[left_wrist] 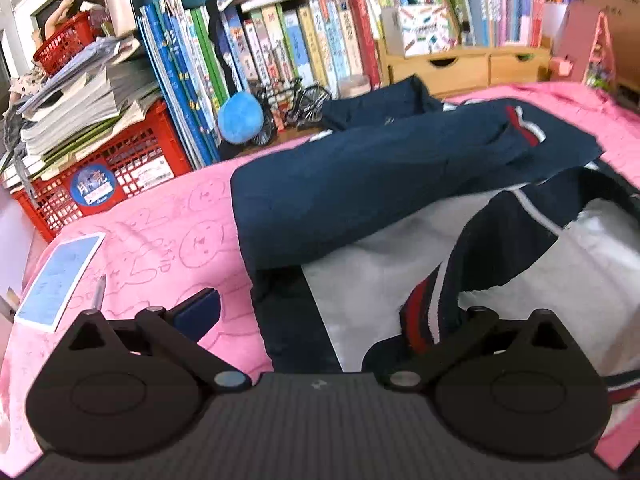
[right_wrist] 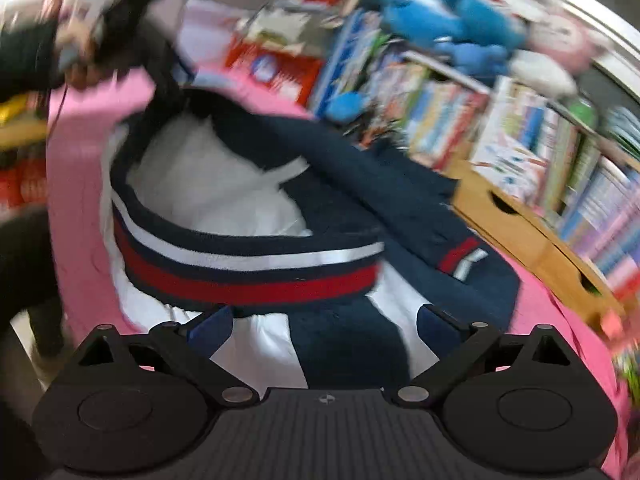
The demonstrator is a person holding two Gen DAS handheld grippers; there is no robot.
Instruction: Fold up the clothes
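Note:
A navy jacket point(left_wrist: 360, 184) with a white lining point(left_wrist: 400, 272) lies spread on the pink bed cover point(left_wrist: 168, 240), one sleeve folded across it. My left gripper point(left_wrist: 316, 304) stands wide open at the jacket's near edge. Its left finger point(left_wrist: 200, 310) is bare above the pink cover, and the striped cuff band point(left_wrist: 420, 312) drapes over its right side and hides that finger. In the blurred right wrist view, my right gripper point(right_wrist: 324, 320) is open just short of the red, white and navy hem band point(right_wrist: 248, 276), with nothing between its fingers point(right_wrist: 210, 330).
Packed bookshelves point(left_wrist: 280, 40) and a wooden drawer unit point(left_wrist: 460, 66) run behind the bed. A red crate point(left_wrist: 120, 168) under stacked papers stands at the left. A blue card point(left_wrist: 60, 280) and a pen point(left_wrist: 98, 292) lie on the cover. A hand point(right_wrist: 80, 72) shows at the upper left.

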